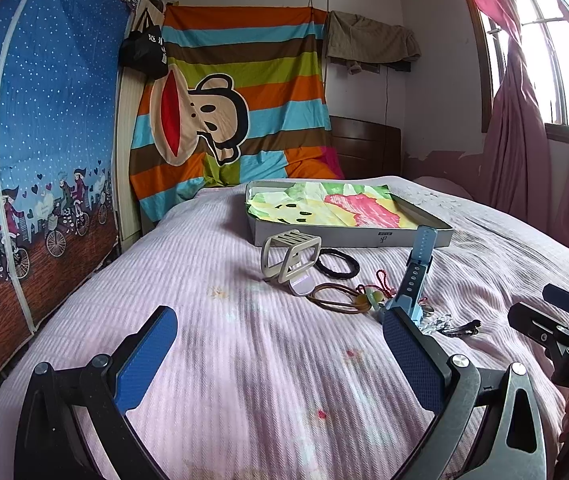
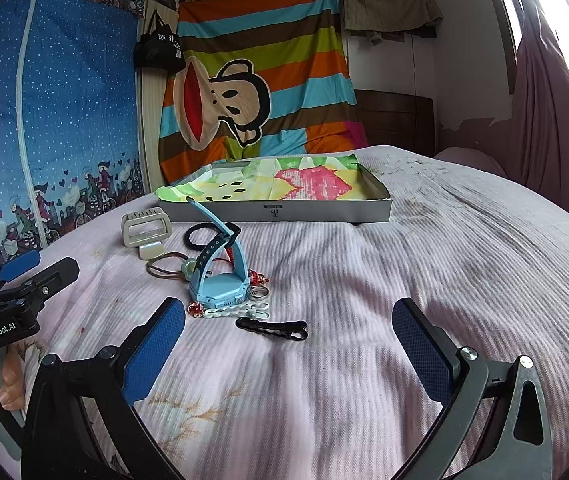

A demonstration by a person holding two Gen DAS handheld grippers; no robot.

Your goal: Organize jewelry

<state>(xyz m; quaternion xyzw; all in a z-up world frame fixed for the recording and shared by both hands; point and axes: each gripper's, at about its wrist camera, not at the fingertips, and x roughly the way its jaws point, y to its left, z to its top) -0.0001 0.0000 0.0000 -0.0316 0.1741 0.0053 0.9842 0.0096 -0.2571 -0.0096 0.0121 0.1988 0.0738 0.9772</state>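
Note:
Jewelry lies in a cluster on the pink bedspread: a light blue watch [image 2: 220,280] [image 1: 418,276], a beige watch [image 2: 146,232] [image 1: 290,258], a black hair tie [image 2: 200,237] [image 1: 337,263], a brown cord loop [image 1: 334,298], a white chain clip [image 2: 236,312] and a black hair clip [image 2: 272,329] [image 1: 460,328]. A grey tray [image 2: 324,210] [image 1: 348,238] lined with colourful cloth sits behind them. My left gripper [image 1: 280,334] is open and empty, left of the cluster. My right gripper [image 2: 288,326] is open and empty, with the black clip between its fingers' line.
A blue printed wardrobe cover [image 1: 36,140] stands along the bed's left side. A striped monkey blanket [image 2: 252,80] hangs at the head wall. Pink curtains [image 1: 524,128] hang at the right by the window.

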